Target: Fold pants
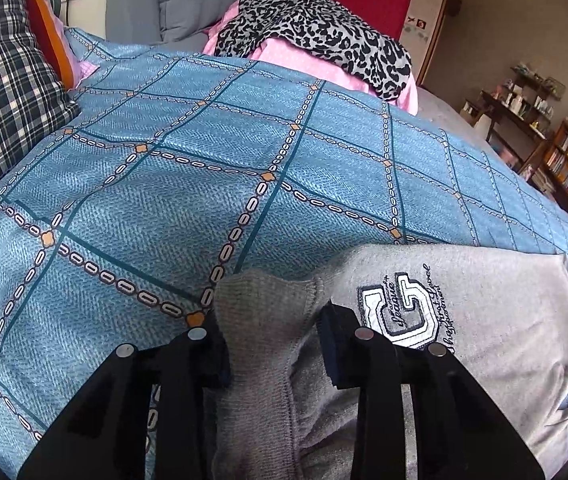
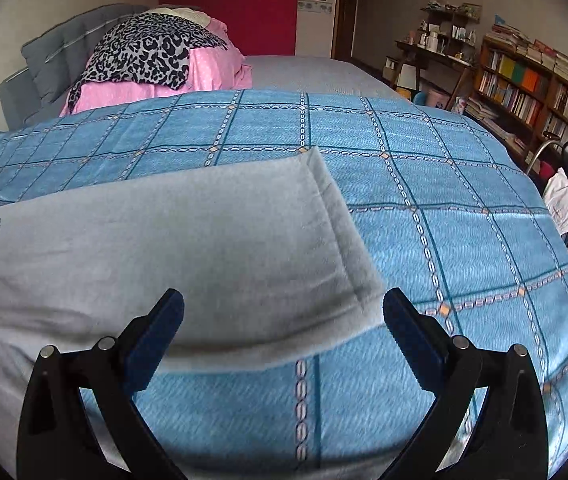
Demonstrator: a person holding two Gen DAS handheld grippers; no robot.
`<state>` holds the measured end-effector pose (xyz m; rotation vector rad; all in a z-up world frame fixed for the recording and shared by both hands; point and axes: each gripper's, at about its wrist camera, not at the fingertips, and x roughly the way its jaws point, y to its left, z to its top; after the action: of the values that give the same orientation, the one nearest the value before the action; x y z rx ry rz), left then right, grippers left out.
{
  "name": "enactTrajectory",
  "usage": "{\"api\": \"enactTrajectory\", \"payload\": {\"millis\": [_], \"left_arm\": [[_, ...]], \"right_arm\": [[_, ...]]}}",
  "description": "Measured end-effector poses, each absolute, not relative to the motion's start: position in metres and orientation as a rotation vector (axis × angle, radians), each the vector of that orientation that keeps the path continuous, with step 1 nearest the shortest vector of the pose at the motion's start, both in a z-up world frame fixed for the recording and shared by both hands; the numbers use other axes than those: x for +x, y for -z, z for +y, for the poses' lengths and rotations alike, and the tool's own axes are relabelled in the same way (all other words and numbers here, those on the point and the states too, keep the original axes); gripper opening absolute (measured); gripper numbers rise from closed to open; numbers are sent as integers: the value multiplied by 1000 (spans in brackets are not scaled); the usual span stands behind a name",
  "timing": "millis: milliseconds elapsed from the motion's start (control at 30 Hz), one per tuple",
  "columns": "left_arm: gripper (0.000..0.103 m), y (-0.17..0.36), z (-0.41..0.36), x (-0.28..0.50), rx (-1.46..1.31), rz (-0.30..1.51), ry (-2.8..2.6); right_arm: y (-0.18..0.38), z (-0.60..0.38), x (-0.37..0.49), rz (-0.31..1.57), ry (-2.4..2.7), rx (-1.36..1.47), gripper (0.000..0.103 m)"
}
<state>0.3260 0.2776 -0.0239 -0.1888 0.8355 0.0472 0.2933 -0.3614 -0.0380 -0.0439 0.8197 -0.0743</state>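
Here the left gripper (image 1: 274,344) pinches the grey pants' (image 1: 483,320) ribbed waistband while the right gripper (image 2: 284,328) gapes wide.

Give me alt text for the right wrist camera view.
The right tool hangs open over the near hem edge of grey pants lying flat on a blue checked bedspread. Beyond are a leopard-print cloth and bookshelves.

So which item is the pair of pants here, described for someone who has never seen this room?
Start at the bed covered by the blue checked quilt. On its near side lie the grey pants, flat, one hemmed end pointing across the bed. Unlike the leopard-print cloth piled at the headboard, they are plain grey with a white embroidered logo.
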Motion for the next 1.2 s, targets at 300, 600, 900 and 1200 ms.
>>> {"api": "enactTrajectory", "payload": {"millis": [300,600,900,1200], "left_arm": [[33,28,279,327,-201,839,-47],[33,34,281,330,-210,851,-51],[33,37,283,331,-223,860,-46],[33,36,285,328,-238,849,-41]], "right_arm": [[48,-412,428,869,73,102,101],[80,-427,512,936,80,141,98],[92,-420,521,959,58,119,22],[33,-418,478,801,35,122,11]]}}
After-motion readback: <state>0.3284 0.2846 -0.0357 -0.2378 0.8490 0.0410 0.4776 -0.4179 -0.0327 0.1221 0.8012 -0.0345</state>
